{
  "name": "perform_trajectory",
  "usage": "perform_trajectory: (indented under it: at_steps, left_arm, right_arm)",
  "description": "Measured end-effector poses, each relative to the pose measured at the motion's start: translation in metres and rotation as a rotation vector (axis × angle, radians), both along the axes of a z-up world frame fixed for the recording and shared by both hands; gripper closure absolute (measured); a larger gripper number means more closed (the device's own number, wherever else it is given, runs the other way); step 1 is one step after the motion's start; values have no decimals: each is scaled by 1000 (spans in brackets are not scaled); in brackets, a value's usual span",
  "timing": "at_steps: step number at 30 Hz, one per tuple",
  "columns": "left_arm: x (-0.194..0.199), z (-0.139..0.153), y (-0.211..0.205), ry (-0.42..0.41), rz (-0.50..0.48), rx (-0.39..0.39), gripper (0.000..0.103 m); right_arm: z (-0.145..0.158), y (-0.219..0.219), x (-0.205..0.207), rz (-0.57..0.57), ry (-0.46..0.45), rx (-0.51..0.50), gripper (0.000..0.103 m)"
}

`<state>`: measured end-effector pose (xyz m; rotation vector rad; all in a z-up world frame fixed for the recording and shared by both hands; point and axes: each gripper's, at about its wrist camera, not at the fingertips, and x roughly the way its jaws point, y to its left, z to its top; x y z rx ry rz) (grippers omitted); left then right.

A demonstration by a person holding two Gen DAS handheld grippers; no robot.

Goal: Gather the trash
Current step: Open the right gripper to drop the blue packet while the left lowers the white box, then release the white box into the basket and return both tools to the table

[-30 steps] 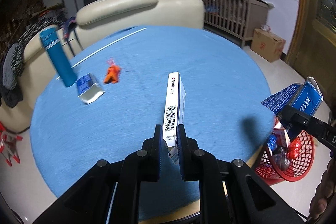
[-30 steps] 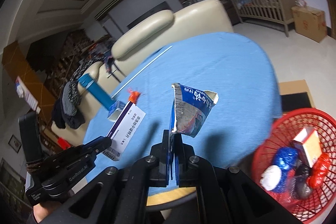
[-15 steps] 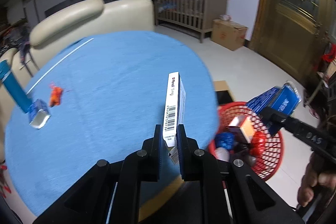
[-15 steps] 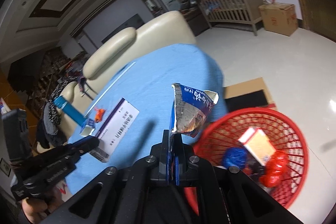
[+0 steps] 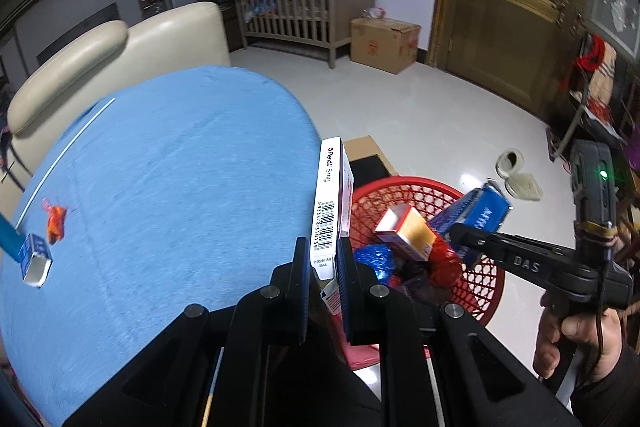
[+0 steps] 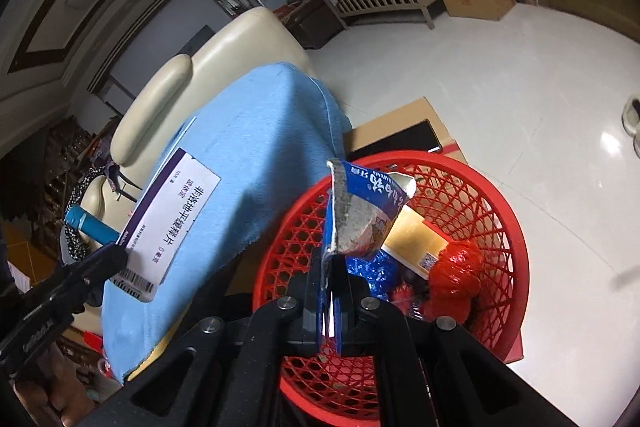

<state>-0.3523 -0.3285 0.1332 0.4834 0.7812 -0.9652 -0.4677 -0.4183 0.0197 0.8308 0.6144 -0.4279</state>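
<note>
So both grippers are carrying trash right now. The left gripper is clamping the bottom end of a flat white medicine box, jaws squeezed tight on its thin sides, box standing up edge-on at the right edge of the blue table, just left of the red mesh basket. The right gripper is pinching a torn blue milk carton by its flattened lower flap, jaws nearly touching, and that one is hanging right over the basket.

Handling-wise, I'm guessing both are empty cardboard, so super light and a bit crushable. The box is stiff enough that a narrow end grip is working fine. The carton is ripped open and floppy, so the folded flap looks like the only firm spot to hold.

Basket's already holding an orange-and-white box and red crinkly wrappers. A small blue carton and an orange scrap are sitting at the far left of the table.
</note>
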Motion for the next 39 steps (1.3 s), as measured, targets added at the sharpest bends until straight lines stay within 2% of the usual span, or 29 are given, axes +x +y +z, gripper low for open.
perform_trajectory:
  at_steps: [3, 7, 11, 12, 14, 15, 16, 19, 22, 29, 31, 33, 34, 35, 39]
  left_arm:
    - [-7, -3, -10, -1, -27, 12, 89]
    - [-17, -8, -22, -1, -66, 31, 89]
    - [-21, -16, -28, 14, -88, 52, 89]
    - [-21, -18, -30, 19, -92, 57, 89]
    - [-22, -21, -32, 27, -98, 65, 89]
    - [-22, -22, -32, 30, -104, 67, 89]
    - [-23, -24, -34, 31, -107, 72, 89]
    - [-23, -25, -36, 35, -111, 83, 89]
    - [-23, -27, -37, 39, -116, 92, 89]
    - [-25, -36, -45, 79, -135, 117, 88]
    - [-24, -38, -47, 106, -135, 120, 83]
    - [-22, -42, -52, 147, -139, 121, 59]
    - [-21, -43, -53, 159, -139, 121, 35]
    - [-20, -43, -51, 160, -132, 112, 28]
    - [-13, -32, -41, 147, -122, 83, 28]
  right_arm:
    - [-9, -6, -2, -17, 9, 45, 96]
    - [-27, -21, -14, -69, 16, 160, 95]
    - [-34, -31, -29, -98, 10, 199, 94]
    - [-34, -33, -33, -103, 8, 203, 88]
    - [-34, -35, -36, -103, 3, 209, 61]
    - [-32, -35, -38, -101, -14, 211, 31]
    - [-29, -33, -39, -98, -30, 201, 28]
    - [-22, -28, -35, -68, -29, 179, 28]
    - [-22, -29, -38, -72, -55, 210, 28]
    - [6, -38, -66, -173, -127, 150, 28]
    - [15, -40, -71, -191, -149, 137, 28]
    - [22, -41, -72, -199, -163, 127, 28]
    - [24, -41, -71, -201, -167, 123, 28]
    - [26, -42, -70, -200, -169, 123, 28]
    - [32, -38, -62, -184, -166, 120, 28]
